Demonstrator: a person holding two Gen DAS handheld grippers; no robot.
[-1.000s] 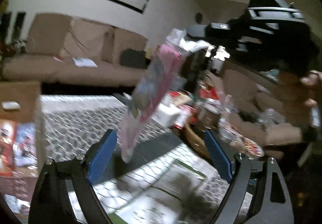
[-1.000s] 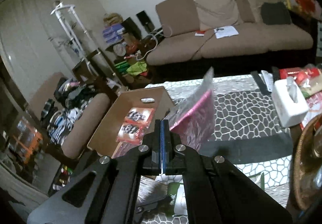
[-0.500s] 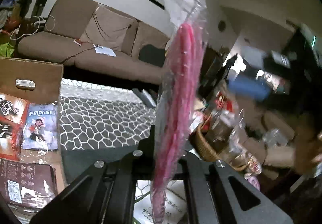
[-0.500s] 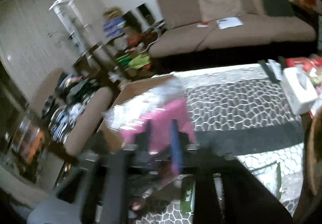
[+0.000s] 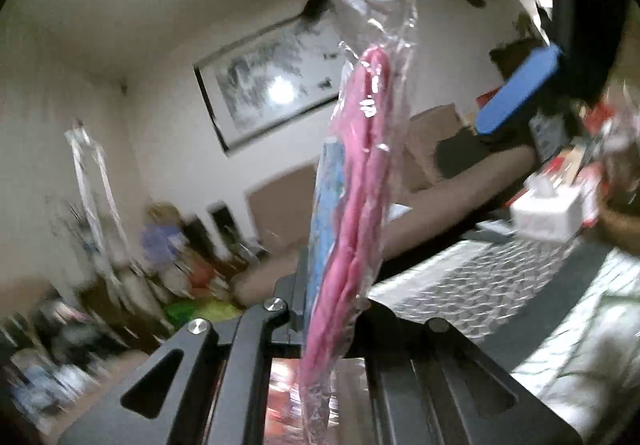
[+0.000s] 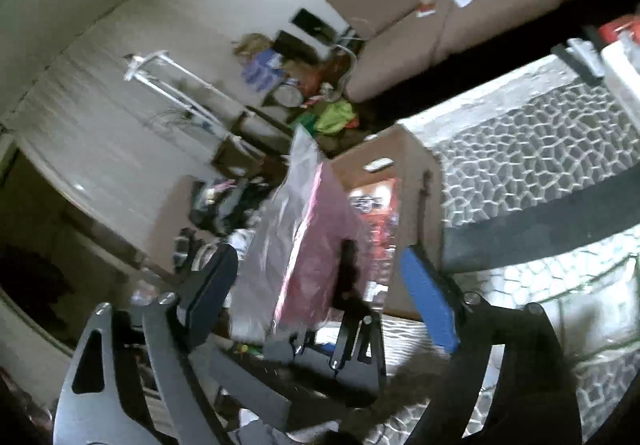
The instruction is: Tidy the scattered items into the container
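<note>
left hand-held gripper (image 5: 320, 309): jaws pressed together, pinching the pink bag (image 5: 360, 173), a clear plastic packet with pink contents. in the left wrist view the bag stands edge-on up the centre of the frame, its crinkled clear top reaching the upper edge and its lower end hanging below the jaws. view is tilted: the framed picture (image 5: 276, 81) on the wall slants across centre-left, so this gripper is rolled. it points roughly level into the room.

right hand-held gripper (image 6: 316, 281): jaws spread wide and have just been opening. its blue pads (image 6: 428, 297) touch nothing; the bag sits in the gap between them but clear of both. it looks downward over the tabletop (image 6: 540, 165) edge. from the left wrist view one blue pad of this gripper shows at upper right (image 5: 520, 93), apart from the bag.

in the right wrist view the bag (image 6: 304, 241) shows broadside at centre, with the left gripper's closed dark fingers (image 6: 348, 277) clamped on its lower right part. the cardboard box (image 6: 400, 173) is right behind the bag, open, with red packets (image 6: 376, 197) inside, beside the edge of the patterned tabletop. the bag is in the air, not in the box.

white tissue box (image 5: 548, 213) at right of the left view, on the tabletop. brown sofa (image 6: 480, 5) in the upper right of the right view. heavy motion blur in both views.
</note>
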